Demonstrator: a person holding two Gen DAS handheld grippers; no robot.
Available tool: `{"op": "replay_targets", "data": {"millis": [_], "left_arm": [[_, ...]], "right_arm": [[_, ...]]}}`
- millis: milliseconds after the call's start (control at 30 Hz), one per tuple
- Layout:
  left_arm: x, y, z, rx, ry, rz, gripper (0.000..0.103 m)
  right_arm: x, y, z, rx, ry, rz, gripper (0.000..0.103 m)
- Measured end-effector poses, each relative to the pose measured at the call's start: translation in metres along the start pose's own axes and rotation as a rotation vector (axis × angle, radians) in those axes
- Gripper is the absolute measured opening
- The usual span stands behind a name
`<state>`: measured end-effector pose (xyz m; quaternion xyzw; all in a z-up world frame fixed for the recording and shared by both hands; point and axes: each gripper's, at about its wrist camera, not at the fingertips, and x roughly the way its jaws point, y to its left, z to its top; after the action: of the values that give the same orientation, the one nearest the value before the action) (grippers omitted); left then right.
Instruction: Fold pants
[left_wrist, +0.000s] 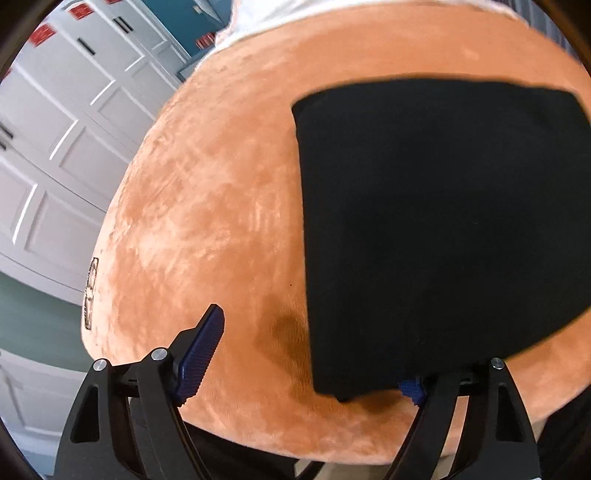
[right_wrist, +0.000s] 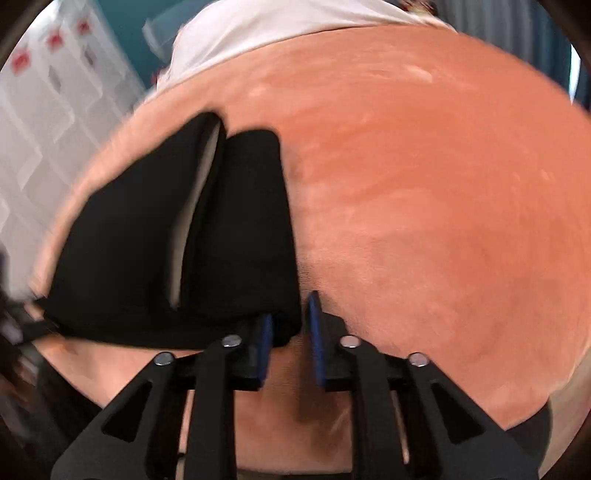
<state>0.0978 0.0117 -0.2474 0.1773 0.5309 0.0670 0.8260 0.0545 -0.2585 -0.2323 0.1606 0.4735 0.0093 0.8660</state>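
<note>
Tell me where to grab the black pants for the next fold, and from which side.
Probably grip the black pants at the near edge's right corner, coming from the near side. That corner already sits between the right claw's blue pads, and the folded edge hangs there bunched, thick enough to pinch. The left claw stands open at the other corner.

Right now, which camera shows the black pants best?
The left wrist view: the black pants lie as a flat folded rectangle on the orange blanket. The right wrist view shows only a blurred corner between the right gripper pads.

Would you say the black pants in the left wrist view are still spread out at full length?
No, the black pants lie folded into a compact rectangle on the orange surface.
</note>
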Motion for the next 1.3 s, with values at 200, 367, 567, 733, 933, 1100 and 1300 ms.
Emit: {"op": "replay_targets", "data": {"millis": [200,367,567,733,933,1100,1300], "left_arm": [[-0.054,0.031,-0.021,-0.048,-0.066,-0.237,0.086],[-0.052,0.058,-0.011,-0.186,-0.048,-0.267,0.093],[-0.038,0.084,0.005,-0.328,0.013,-0.270,0.093],[-0.053,0.090,0.022,-0.322,-0.021,-0.275,0.093],[-0.008,0.044,0.033,-0.311,0.117,-0.473,0.091],[0.019,0.012,0.035,-0.309,0.169,-0.549,0.092],[0.045,0.011,0.037,-0.412,0.213,-0.635,0.083]], "right_arm": [[-0.055,0.008,-0.002,-0.003,-0.043,0.076,0.043],[-0.041,0.042,0.042,-0.006,-0.025,0.256,0.088],[0.051,0.077,0.058,-0.021,0.187,0.199,0.034],[-0.059,0.098,0.086,-0.125,-0.006,0.297,0.016],[0.021,0.022,0.044,-0.034,0.170,0.106,0.032],[-0.014,0.018,0.049,-0.017,0.047,0.066,0.098],[0.035,0.009,0.024,0.153,0.200,0.264,0.067]]}}
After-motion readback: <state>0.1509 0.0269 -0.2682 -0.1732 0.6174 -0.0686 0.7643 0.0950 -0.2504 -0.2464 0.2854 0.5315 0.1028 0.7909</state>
